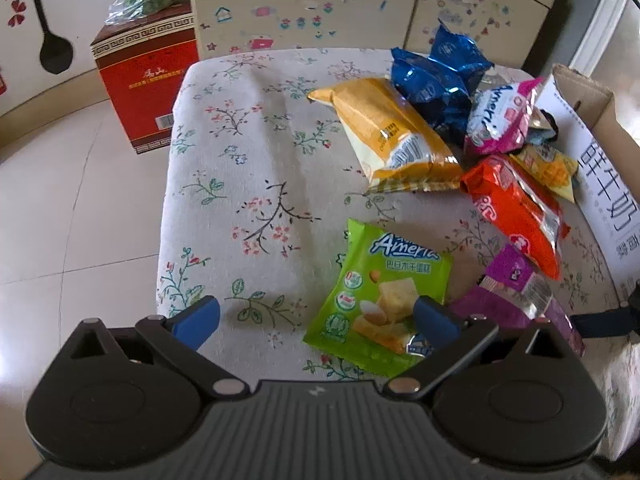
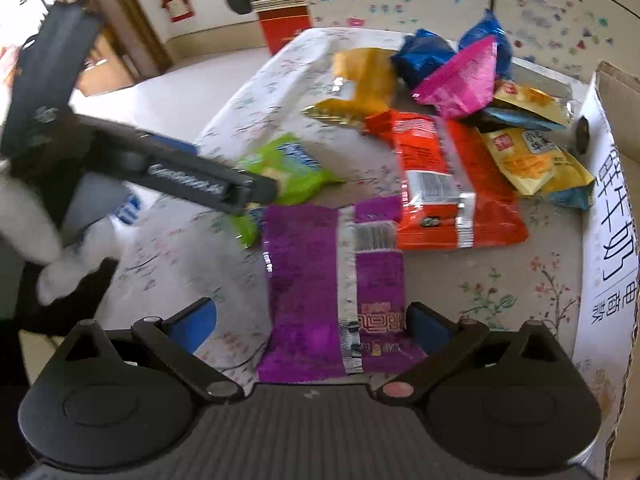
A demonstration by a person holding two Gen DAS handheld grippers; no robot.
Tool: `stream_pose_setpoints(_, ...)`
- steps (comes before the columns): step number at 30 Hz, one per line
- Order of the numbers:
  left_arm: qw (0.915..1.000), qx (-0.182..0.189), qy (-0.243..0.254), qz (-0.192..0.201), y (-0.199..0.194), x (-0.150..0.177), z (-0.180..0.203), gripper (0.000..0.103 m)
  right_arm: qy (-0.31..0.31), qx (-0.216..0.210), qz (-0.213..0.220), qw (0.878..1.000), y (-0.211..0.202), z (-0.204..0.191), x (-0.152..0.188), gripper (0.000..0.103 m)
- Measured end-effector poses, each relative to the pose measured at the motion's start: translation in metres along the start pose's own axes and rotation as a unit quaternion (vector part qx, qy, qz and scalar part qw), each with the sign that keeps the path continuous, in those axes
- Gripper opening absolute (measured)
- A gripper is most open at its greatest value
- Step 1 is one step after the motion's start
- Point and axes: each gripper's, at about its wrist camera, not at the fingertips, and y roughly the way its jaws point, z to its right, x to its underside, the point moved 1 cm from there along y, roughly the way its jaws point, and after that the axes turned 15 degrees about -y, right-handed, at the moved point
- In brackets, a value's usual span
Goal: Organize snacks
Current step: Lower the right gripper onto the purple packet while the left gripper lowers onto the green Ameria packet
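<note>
On the floral tablecloth (image 1: 248, 160) lies a green snack packet (image 1: 380, 300), its right corner beside the right finger of my left gripper (image 1: 316, 320), which is open and holds nothing. A purple packet (image 2: 312, 280) lies flat between the wide-open fingers of my right gripper (image 2: 310, 324), not clamped. The same purple packet (image 1: 516, 300) shows right of the green one. Further back sit an orange packet (image 1: 516, 208), a large yellow one (image 1: 396, 136), blue ones (image 1: 436, 76), a pink one (image 1: 500, 116) and small yellow ones (image 2: 528, 156).
A white cardboard box (image 1: 600, 184) with printed characters stands open along the table's right edge. A red carton (image 1: 148, 80) with a bagged green thing on top sits on the tiled floor at the far left. A gloved hand (image 2: 28, 220) holds the left gripper's body (image 2: 200, 180).
</note>
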Motion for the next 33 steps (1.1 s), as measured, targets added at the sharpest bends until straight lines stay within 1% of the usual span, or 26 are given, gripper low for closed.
stream_pose_setpoints(1, 1.0000, 0.003, 0.004, 0.000, 0.000, 0.001, 0.001, 0.103, -0.004, 0.006, 0.002, 1.000, -0.002, -0.002, 0.000, 0.103)
stream_pose_setpoints(3, 0.9997, 0.001, 0.022, 0.012, -0.002, 0.003, 0.006, 0.102, 0.000, 0.017, 0.004, 1.000, -0.003, -0.002, 0.001, 0.103)
stream_pose_setpoints(5, 0.9985, -0.001, 0.049, 0.024, -0.003, 0.006, 0.012, 0.102, 0.019, 0.017, 0.002, 1.000, -0.001, 0.001, 0.001, 0.103)
stream_pose_setpoints(7, 0.9978, 0.002, 0.061, 0.028, -0.003, 0.006, 0.016, 0.102, 0.020, 0.018, -0.004, 1.000, 0.007, 0.001, -0.001, 0.103)
stream_pose_setpoints(9, 0.9977, 0.013, 0.062, 0.023, -0.002, 0.007, 0.019, 0.102, 0.000, 0.040, -0.017, 0.999, 0.013, -0.006, -0.002, 0.103)
stream_pose_setpoints(11, 0.9971, 0.019, 0.071, 0.018, 0.000, 0.009, 0.022, 0.102, 0.000, 0.067, -0.041, 0.997, 0.021, -0.006, -0.001, 0.103)
stream_pose_setpoints(12, 0.9965, 0.019, 0.079, 0.018, 0.000, 0.010, 0.024, 0.102, 0.001, 0.079, -0.043, 0.996, 0.022, -0.005, 0.000, 0.103)
stream_pose_setpoints(14, 0.9953, 0.020, 0.093, 0.020, -0.001, 0.013, 0.029, 0.102, 0.012, 0.087, -0.044, 0.995, 0.020, -0.002, 0.001, 0.100)
stream_pose_setpoints(17, 0.9946, 0.023, 0.099, 0.017, 0.003, 0.015, 0.033, 0.102, 0.043, 0.081, -0.035, 0.995, 0.012, 0.008, 0.004, 0.094)
stream_pose_setpoints(19, 0.9937, 0.014, 0.111, 0.013, 0.008, 0.018, 0.038, 0.103, 0.054, 0.087, -0.037, 0.994, 0.008, 0.013, 0.007, 0.092)
stream_pose_setpoints(20, 0.9934, 0.016, 0.112, 0.020, 0.008, 0.018, 0.039, 0.103, 0.057, 0.091, -0.039, 0.993, 0.008, 0.014, 0.006, 0.092)
stream_pose_setpoints(23, 0.9944, 0.013, 0.104, 0.017, 0.009, 0.015, 0.038, 0.103, 0.056, 0.093, -0.039, 0.993, 0.008, 0.015, 0.006, 0.092)
stream_pose_setpoints(26, 0.9952, 0.018, 0.095, 0.015, 0.012, 0.013, 0.035, 0.103, 0.052, 0.095, -0.040, 0.993, 0.012, 0.011, 0.005, 0.093)
stream_pose_setpoints(33, 0.9954, 0.017, 0.092, 0.022, 0.011, 0.017, 0.035, 0.103, 0.042, 0.102, -0.045, 0.993, 0.016, 0.008, 0.002, 0.095)
